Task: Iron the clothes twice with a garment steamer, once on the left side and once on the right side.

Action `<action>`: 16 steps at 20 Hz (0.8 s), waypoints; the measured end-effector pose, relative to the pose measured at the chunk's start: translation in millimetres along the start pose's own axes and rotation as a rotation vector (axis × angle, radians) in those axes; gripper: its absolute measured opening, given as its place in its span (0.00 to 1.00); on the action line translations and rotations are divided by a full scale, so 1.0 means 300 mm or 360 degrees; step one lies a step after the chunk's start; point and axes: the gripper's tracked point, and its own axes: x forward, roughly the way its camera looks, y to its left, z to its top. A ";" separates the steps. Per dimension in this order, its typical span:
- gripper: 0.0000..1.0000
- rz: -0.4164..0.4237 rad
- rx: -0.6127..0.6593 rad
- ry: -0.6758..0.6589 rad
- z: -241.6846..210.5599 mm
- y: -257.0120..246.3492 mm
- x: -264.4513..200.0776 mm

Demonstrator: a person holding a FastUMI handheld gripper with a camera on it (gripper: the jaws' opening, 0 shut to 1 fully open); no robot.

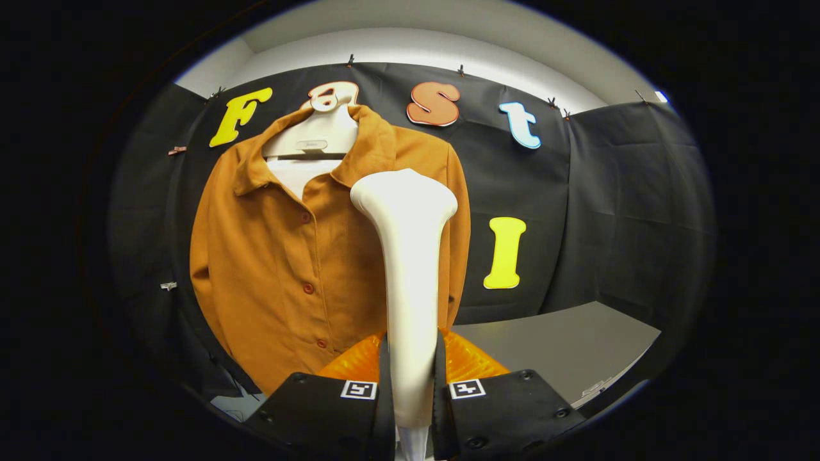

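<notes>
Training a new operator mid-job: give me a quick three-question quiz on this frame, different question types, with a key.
1. True or false: the gripper is shut on the steamer.
2. Multiple choice: the steamer's head sits in front of which part of the orange shirt? A) the side beyond the button row, toward the grey table; B) the sleeve on the other side; C) the bottom hem.
3. Fill in: the shirt hangs on a white ____.

Key: 1 true, both fingers press the handle; 2 A; 3 hanger.
</notes>
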 end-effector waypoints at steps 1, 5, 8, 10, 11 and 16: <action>0.26 -0.0007 0.0007 0.0020 -0.023 0.002 0.012; 0.26 -0.0027 -0.0008 0.0074 -0.098 0.014 0.031; 0.26 -0.0031 0.0012 0.0156 -0.178 0.031 0.028; 0.26 -0.0030 0.0010 0.0215 -0.236 0.045 0.020; 0.26 -0.0028 0.0013 0.0247 -0.271 0.050 0.018; 0.26 -0.0028 0.0034 0.0447 -0.459 0.080 -0.015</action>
